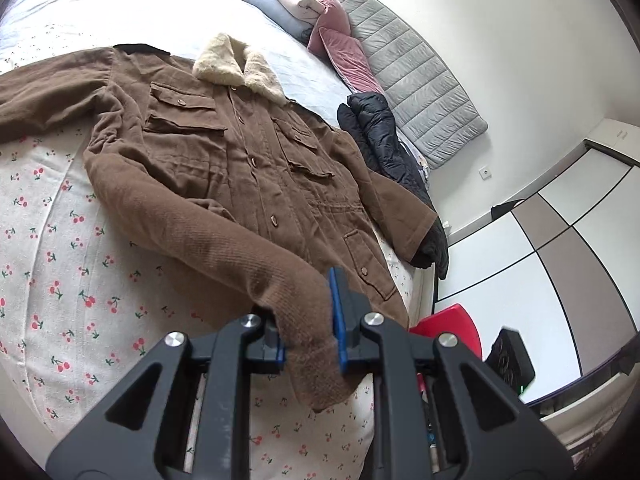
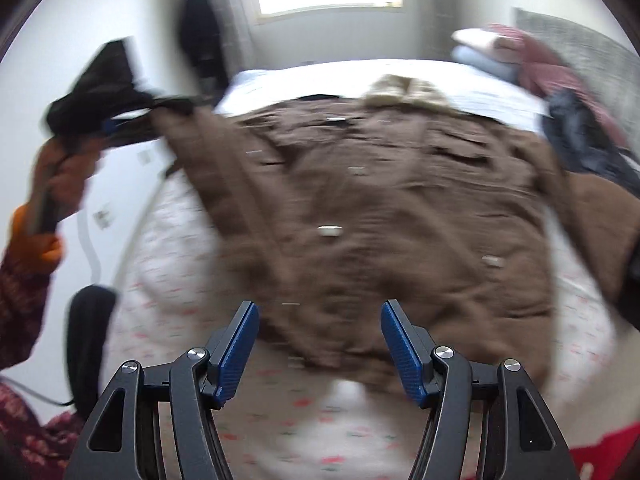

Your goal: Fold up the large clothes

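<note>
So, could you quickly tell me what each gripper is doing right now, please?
Left gripper: shut on the brown coat's sleeve cuff.
Right gripper: open, holding nothing, above the brown coat near its hem.

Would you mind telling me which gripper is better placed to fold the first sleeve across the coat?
Left. The left gripper is already shut on the sleeve cuff of the brown coat; the right gripper hangs open near the hem, holding nothing.
</note>
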